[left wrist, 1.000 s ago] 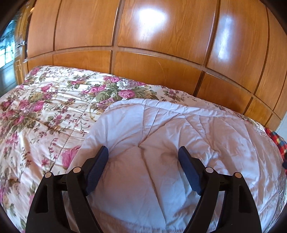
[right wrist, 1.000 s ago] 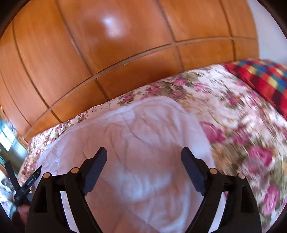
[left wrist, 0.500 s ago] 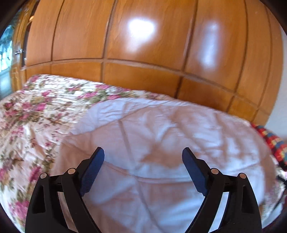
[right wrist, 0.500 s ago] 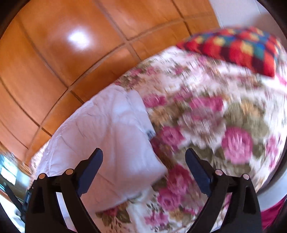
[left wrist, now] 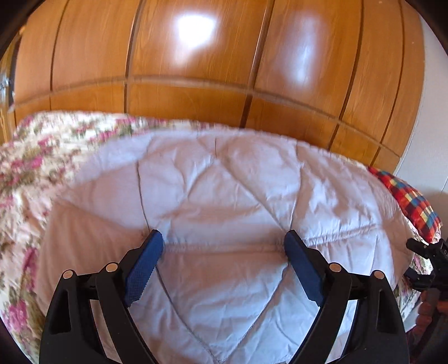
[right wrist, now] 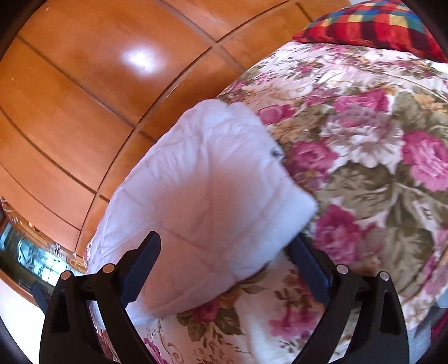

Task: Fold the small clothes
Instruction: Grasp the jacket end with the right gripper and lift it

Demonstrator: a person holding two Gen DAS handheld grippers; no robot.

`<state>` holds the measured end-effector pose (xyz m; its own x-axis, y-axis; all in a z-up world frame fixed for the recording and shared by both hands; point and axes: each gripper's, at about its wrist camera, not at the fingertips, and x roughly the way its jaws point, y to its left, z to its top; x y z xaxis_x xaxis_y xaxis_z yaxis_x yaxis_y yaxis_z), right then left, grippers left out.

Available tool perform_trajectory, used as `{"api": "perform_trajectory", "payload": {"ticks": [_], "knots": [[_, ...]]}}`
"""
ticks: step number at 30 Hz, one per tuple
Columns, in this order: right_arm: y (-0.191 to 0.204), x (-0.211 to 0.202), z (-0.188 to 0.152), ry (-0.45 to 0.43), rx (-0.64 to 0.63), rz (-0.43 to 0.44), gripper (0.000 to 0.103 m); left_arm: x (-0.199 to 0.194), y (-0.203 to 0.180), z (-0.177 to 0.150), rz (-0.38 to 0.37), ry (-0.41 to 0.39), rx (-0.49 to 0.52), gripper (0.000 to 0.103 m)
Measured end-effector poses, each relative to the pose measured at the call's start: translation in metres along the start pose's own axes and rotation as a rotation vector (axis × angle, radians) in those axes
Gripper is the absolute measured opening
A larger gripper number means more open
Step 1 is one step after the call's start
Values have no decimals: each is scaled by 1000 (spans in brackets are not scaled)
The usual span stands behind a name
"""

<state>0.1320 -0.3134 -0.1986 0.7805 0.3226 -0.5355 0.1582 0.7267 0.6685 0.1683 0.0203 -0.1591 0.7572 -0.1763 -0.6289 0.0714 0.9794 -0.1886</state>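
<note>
White quilted garment (left wrist: 224,201) lies flat on the floral bedspread (right wrist: 364,134) before the wooden wardrobe (left wrist: 196,56), plaid pillow (right wrist: 372,25) at far right; left gripper (left wrist: 224,243) and right gripper (right wrist: 224,246) hover over it, jaws just widened, gripping nothing.

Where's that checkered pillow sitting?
The checkered pillow lies at the right wrist view's top right, on the floral bedspread, beyond the white quilted cloth.

No legible text, label, brand or number anywhere in either view.
</note>
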Motion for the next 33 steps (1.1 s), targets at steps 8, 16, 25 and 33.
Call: {"api": "perform_trajectory", "payload": {"ticks": [8,16,25,33], "knots": [[1,14,2,-21,29,21,94,8,2,-5,3,38,7,89],[-5,31,26,-47,119,88,92,3,-2,0,26,58,-1,89],[-26,39,30,-27,226,181,36,-18,-27,11,20,-42,80,89],[-14,14,43,-102,198,247,19,25,-60,10,13,27,202,89]]}}
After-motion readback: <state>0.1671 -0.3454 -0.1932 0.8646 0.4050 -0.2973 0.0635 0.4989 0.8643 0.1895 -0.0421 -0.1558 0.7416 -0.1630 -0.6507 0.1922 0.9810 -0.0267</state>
